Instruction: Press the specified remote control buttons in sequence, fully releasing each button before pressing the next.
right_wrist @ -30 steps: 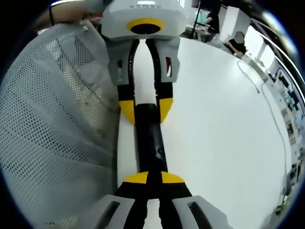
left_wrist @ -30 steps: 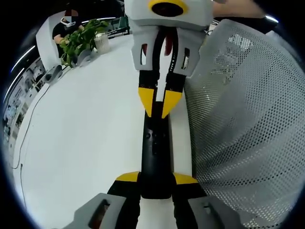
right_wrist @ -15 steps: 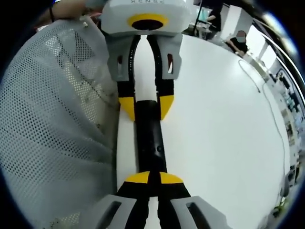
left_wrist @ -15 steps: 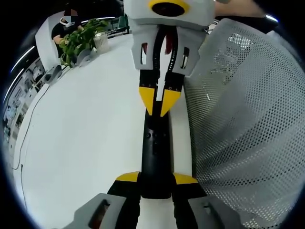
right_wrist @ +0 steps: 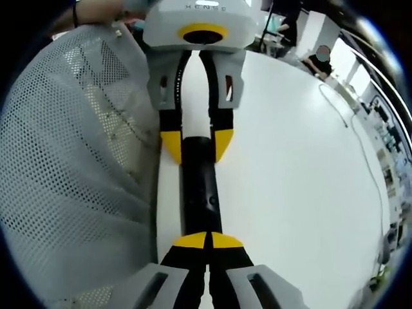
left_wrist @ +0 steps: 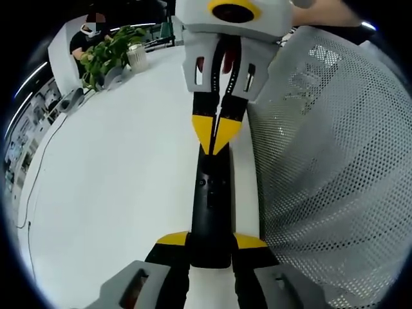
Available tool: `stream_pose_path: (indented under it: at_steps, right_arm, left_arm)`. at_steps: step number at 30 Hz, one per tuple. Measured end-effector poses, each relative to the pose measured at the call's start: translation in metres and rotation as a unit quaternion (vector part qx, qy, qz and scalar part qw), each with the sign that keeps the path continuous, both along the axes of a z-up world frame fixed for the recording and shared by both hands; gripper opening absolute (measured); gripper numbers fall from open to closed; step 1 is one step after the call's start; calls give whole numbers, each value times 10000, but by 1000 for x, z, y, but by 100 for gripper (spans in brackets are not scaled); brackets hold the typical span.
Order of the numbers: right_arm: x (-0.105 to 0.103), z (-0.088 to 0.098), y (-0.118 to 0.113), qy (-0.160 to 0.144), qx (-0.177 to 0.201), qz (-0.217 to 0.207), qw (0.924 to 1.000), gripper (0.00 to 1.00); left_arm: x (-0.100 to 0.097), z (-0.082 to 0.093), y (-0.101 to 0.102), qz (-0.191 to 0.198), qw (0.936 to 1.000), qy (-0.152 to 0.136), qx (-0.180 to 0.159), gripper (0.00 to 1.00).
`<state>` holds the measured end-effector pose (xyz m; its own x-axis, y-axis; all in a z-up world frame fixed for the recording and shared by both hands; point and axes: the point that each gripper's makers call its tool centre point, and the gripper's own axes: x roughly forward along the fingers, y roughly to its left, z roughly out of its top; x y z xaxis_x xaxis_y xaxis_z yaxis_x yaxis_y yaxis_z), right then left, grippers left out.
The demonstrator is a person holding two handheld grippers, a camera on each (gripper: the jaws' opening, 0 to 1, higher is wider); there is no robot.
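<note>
In the left gripper view, a white table [left_wrist: 116, 193] bears a slim black remote control [left_wrist: 210, 212], clamped at its near end by the left gripper [left_wrist: 211, 243]. The right gripper [left_wrist: 217, 138], closed, touches its far end. Pressing seems underway; progress is unclear.

In the right gripper view, the remote's long axis points away, toward the left gripper.

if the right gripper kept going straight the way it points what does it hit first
Probably the black remote, right ahead of its shut tips; the right gripper sits over the remote's near end. Beyond lies the left gripper clamping the far end. Depth is unclear.
</note>
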<state>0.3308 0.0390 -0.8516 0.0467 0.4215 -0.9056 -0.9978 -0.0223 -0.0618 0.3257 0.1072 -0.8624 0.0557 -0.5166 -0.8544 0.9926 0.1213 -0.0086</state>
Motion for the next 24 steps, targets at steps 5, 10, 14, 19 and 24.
stream_pose_path:
  at_steps: [5,10,14,19,24]
  right_arm:
    - [-1,0,-1,0,-10,32,10000,0]
    - [0,-2,1,-6,-108,101,9999,0]
    - [0,-3,2,-72,-221,195,9995,0]
    - [0,-1,2,15,91,-211,9997,0]
    - [-2,0,8,-45,170,-72,9998,0]
  left_arm:
    - [0,0,0,12,10000,12,-3,25]
    - [0,0,0,4,10000,13,-2,25]
    - [0,0,0,-9,10000,14,6,25]
    - [0,0,0,3,10000,13,0,25]
    - [0,0,0,24,10000,20,-23,25]
